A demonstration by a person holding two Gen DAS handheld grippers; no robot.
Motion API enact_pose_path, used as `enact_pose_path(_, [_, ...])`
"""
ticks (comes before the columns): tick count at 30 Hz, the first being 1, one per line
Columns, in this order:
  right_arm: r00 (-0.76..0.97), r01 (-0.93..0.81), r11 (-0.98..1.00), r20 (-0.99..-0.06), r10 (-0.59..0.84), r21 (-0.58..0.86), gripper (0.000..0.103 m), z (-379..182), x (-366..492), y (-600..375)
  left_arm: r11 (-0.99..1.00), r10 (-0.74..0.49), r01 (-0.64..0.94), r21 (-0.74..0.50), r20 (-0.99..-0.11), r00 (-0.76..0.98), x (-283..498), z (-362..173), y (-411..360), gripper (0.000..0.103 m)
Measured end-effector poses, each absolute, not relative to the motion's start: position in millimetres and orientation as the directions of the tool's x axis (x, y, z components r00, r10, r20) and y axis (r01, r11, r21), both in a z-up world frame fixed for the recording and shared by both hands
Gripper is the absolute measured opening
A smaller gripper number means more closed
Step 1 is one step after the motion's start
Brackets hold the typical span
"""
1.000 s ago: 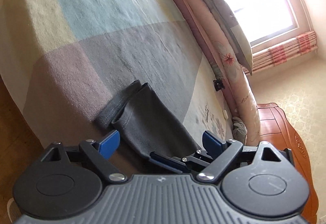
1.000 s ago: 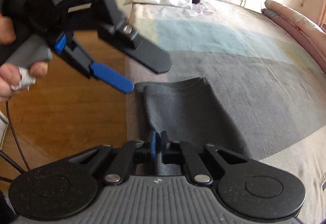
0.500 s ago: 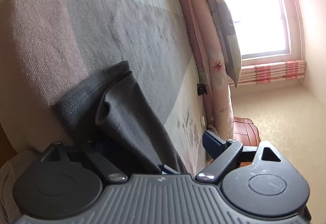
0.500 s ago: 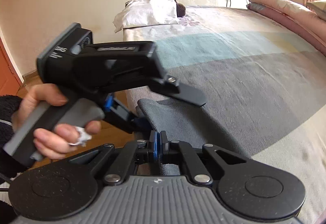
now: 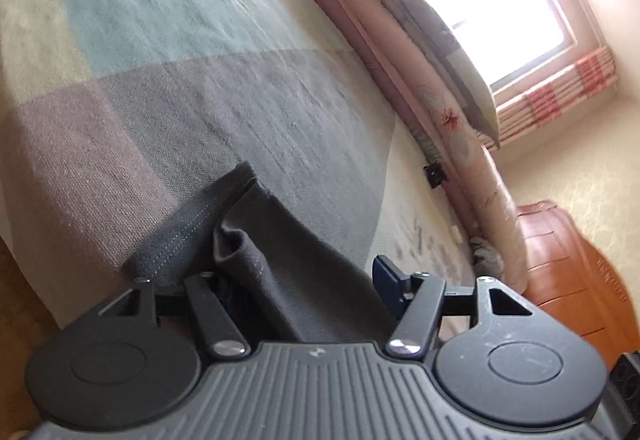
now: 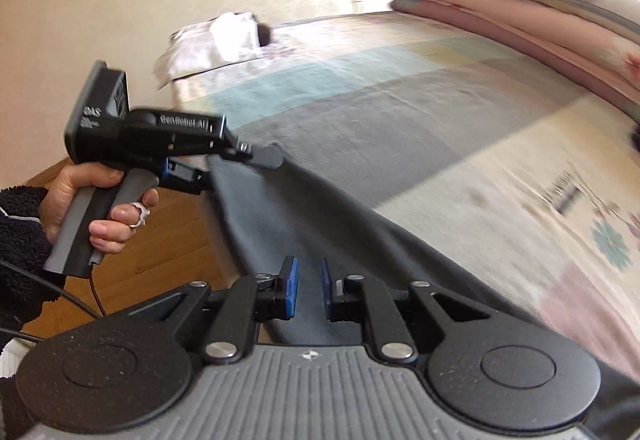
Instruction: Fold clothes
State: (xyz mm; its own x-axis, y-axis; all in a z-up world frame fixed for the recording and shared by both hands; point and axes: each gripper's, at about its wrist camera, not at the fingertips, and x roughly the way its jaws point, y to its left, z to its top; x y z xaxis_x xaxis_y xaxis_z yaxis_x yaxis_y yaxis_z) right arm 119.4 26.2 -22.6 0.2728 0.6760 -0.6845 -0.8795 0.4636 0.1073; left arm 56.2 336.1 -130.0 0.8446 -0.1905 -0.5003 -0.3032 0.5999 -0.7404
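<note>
A dark grey garment [image 5: 280, 260] lies along the near edge of the bed; it also shows in the right wrist view [image 6: 320, 224]. My left gripper [image 5: 304, 280] stands wide open around the garment's end, the cloth running between its fingers. In the right wrist view the left gripper [image 6: 236, 168] straddles the garment's far corner. My right gripper [image 6: 306, 290] has a small gap between its blue pads [image 6: 291, 288], with the cloth lying in and below the gap.
The bed has a patchwork blanket [image 5: 200, 88] of grey, teal and cream. Folded pink quilts [image 5: 420, 80] and a pillow lie along the far side by the window. A wooden footboard [image 5: 568, 260] stands at the right. White clothes [image 6: 216, 40] lie at the bed's far end.
My right gripper has opened slightly off the garment. My left gripper has moved in over the garment's far corner. The garment is now stretched out longer.
</note>
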Motion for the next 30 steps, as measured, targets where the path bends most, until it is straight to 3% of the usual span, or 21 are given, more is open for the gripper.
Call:
enact_pose_path(2, [0.315,-0.846,0.519,-0.675,0.667,0.118,0.02,-22,118,4,0.619,-0.166,-0.32,-0.718,-0.517,0.84,60,-129,335,0.058])
enact_pose_path(3, [0.338,-0.827,0.549,-0.671,0.66,0.123,0.022,-22,117,-7,0.627,-0.153,-0.327,-0.707,-0.524,0.838,61,-128,334,0.049])
enact_pose_path(4, [0.36,-0.806,0.577,-0.667,0.652,0.129,0.024,-23,117,-19,0.636,-0.14,-0.335,-0.695,-0.531,0.835,63,-127,334,0.025])
enact_pose_path(6, [0.411,-0.752,0.645,-0.669,0.619,0.135,0.03,-29,114,-45,0.7,-0.08,-0.379,-0.605,-0.594,0.801,66,-123,327,0.001])
enact_pose_path(14, [0.521,-0.495,0.849,-0.718,0.462,0.187,0.036,-59,104,-150,0.843,0.045,-0.342,-0.415,-0.579,0.814,60,-83,311,0.0])
enact_pose_path(18, [0.57,-0.395,0.895,-0.709,0.416,0.207,0.038,-61,99,-188,0.851,0.092,-0.36,-0.383,-0.565,0.82,62,-64,320,0.0])
enact_pose_path(23, [0.613,-0.325,0.92,-0.692,0.382,0.221,0.039,-61,98,-212,0.839,0.125,-0.428,-0.336,-0.646,0.753,72,-86,322,0.0])
enact_pose_path(30, [0.648,-0.26,0.94,-0.682,0.339,0.221,0.041,-60,101,-237,0.824,0.162,-0.458,-0.335,-0.634,0.756,56,-82,331,0.0])
